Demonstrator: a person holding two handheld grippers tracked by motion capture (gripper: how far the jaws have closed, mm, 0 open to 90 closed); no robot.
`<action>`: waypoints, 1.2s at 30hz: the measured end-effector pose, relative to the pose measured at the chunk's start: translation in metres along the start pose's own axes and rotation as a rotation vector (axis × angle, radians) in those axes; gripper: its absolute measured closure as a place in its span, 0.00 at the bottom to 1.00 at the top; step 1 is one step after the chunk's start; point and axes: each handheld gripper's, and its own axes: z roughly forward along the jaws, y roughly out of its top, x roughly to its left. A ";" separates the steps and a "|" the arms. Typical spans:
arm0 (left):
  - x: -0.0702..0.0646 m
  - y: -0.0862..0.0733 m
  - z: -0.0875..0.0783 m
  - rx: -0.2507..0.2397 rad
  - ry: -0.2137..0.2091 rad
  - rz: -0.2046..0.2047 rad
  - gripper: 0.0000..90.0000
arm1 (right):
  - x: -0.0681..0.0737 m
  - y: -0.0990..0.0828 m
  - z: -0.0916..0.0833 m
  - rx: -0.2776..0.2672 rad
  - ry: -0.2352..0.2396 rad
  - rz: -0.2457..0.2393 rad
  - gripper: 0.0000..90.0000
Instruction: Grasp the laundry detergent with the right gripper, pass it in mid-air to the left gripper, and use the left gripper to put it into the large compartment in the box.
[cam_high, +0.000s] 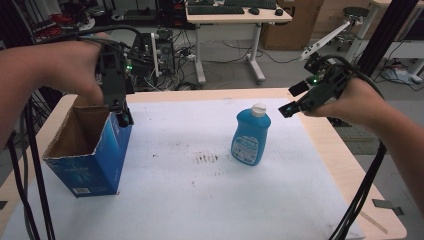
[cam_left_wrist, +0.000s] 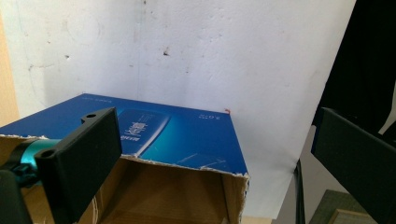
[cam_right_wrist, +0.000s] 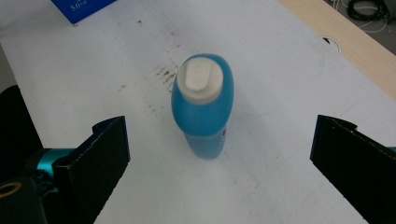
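Forearms entered the high view from below, each hand carrying a gripper; the left gripper (cam_high: 120, 107) hung at the rim of the open blue box (cam_high: 90, 150), near its far right corner, its jaws pointing down and their gap hard to judge from up there, while the right gripper (cam_high: 295, 102) hovered in the air, well clear of the blue bottle (cam_high: 251, 137) that stood upright below and to the side its jaws faced, on the white sheet (cam_high: 200, 200). Seen from the left gripper view, the jaws were spread wide and held nothing, with the box's torn cardboard rim (cam_left_wrist: 187, 165) directly beneath them and one blue side panel sloping away ahead. From the right gripper view the jaws were likewise released and empty, and the bottle's white cap (cam_right_wrist: 200, 81) sat ahead, between the two jaw lines but nearer the left one. That offset looked like the main hazard: a descent along this line could have let one jaw strike the bottle first and topple it, since it stood tall on a narrow base. A light box could also have slid or tipped had the left jaw caught its ragged edge.
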 end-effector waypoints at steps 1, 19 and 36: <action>0.000 0.000 0.000 0.002 0.000 0.004 0.02 | 0.003 -0.006 0.001 -0.008 -0.007 0.005 0.04; 0.000 0.002 0.000 0.003 -0.002 0.002 0.02 | 0.018 -0.064 0.034 -0.219 -0.071 0.062 0.04; 0.004 0.002 0.002 0.002 -0.010 0.000 0.02 | 0.013 -0.090 0.088 -0.235 -0.057 0.144 0.04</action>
